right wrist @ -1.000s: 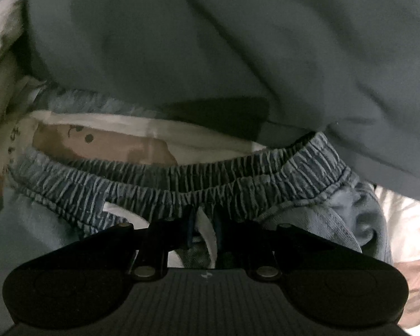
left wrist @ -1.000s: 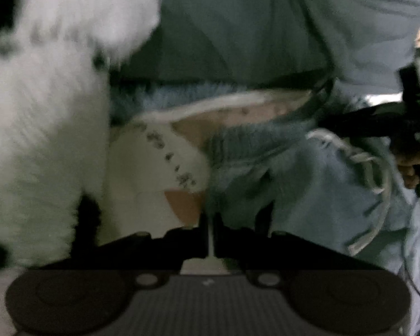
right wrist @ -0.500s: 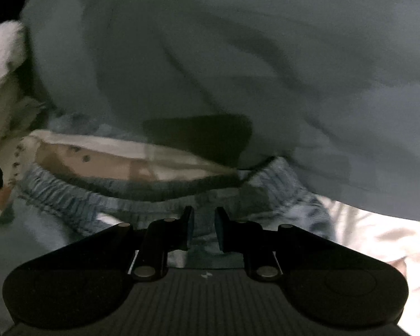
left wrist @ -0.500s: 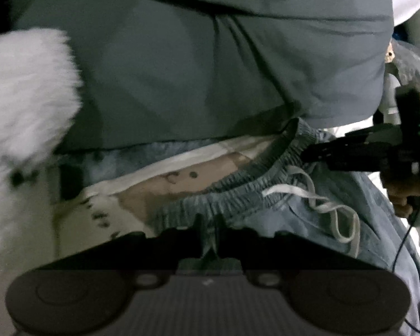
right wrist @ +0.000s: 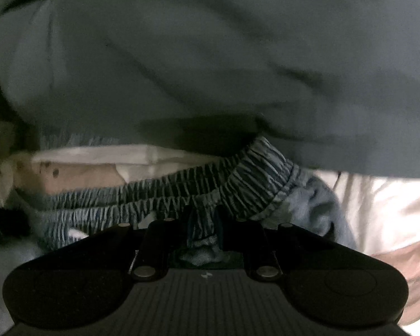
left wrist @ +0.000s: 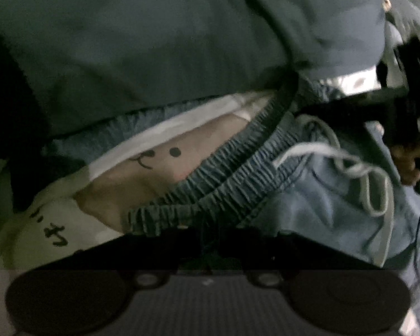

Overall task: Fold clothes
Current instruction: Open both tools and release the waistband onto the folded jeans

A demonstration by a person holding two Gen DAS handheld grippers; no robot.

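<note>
Both my grippers sit on the waistband of the blue shorts.

Left wrist view: my left gripper is at 6 o'clock, jaws easing apart, the elastic waistband lying between them; the band's long axis runs from 7 toward 1 o'clock, to my right gripper. Right wrist view: my right gripper pinches the waistband, which stretches from 9 to 2 o'clock under the grey-green garment. The right has the surer hold.

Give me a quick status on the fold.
Right tool clamped on denim shorts' waistband. Left tool at same waistband, jaws opening. Grey-green garment draped over far edge.
</note>
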